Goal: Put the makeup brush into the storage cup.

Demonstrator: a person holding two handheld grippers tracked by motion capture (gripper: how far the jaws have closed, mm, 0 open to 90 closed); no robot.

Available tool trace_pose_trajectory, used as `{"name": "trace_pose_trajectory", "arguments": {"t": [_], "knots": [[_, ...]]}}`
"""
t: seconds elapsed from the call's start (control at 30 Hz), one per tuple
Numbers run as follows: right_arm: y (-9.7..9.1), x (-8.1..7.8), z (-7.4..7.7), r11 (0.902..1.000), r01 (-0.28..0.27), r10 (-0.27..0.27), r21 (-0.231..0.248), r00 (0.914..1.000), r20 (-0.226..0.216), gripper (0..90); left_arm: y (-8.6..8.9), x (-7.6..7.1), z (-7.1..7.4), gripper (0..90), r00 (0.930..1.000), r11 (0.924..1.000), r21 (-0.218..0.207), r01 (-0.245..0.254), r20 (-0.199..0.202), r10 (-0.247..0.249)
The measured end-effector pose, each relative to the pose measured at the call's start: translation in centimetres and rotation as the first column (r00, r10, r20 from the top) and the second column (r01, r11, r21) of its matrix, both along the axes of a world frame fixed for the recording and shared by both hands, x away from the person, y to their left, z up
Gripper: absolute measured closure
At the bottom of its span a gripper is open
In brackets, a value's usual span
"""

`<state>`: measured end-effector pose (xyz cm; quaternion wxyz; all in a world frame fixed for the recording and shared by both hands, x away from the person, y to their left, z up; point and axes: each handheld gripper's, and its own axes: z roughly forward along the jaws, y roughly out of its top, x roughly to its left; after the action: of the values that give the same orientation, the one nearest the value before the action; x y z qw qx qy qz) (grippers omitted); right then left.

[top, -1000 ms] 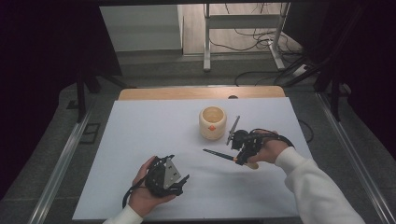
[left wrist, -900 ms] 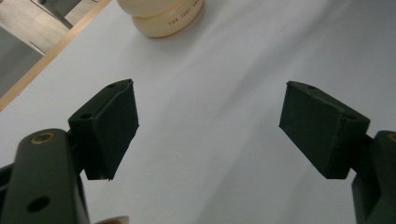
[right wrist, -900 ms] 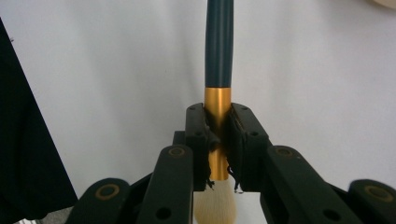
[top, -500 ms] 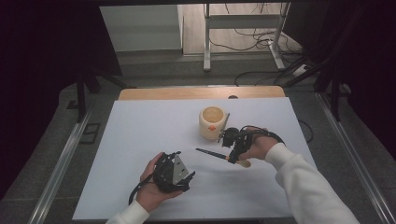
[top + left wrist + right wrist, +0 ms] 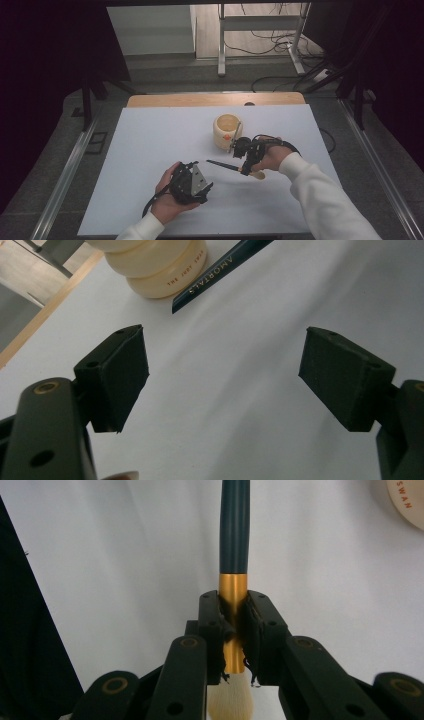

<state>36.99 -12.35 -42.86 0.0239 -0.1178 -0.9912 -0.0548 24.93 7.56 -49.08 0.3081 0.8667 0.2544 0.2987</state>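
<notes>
The right gripper [image 5: 234, 645] has its jaws clenched on the gold ferrule of a makeup brush [image 5: 234, 540], with the pale bristles toward the hand and the dark handle running out ahead. From the high view the brush [image 5: 220, 164] lies almost level just above the white desk [image 5: 150, 140], handle tip aimed at the left gripper [image 5: 199, 176], with the cream cup [image 5: 227, 131] just behind it. The step looks like a hand-over or a drop into the cup. To do it well, the grip should stay square on the ferrule so the brush cannot pivot, and the handle should lead. The left gripper [image 5: 225, 375] rests low near the desk, jaws released and wide, facing the cup [image 5: 160, 265] and the handle tip [image 5: 220, 275]. The right forearm reaches in from the lower right, wrist turned inward.
</notes>
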Motion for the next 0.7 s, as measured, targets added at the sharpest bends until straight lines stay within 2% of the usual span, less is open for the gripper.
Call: {"name": "trace_pose_trajectory", "arguments": {"t": [0.47, 0.7], "knots": [[0.6, 0.1, -0.3, 0.9999, 0.004, -0.005, -0.015, 0.9996, -0.028, 78.8, -0.6, 0.8, -0.5, 20.5, 0.9999, 1.0, 0.009, 0.005, -0.01, -0.005], [1.3, 0.0, -0.2, 0.9998, -0.011, 0.011, -0.015, 0.9987, -0.049, 78.8, -0.9, 1.1, -0.8, 21.8, 0.9997, 0.9996, 0.018, 0.022, -0.008, -0.022]]}}
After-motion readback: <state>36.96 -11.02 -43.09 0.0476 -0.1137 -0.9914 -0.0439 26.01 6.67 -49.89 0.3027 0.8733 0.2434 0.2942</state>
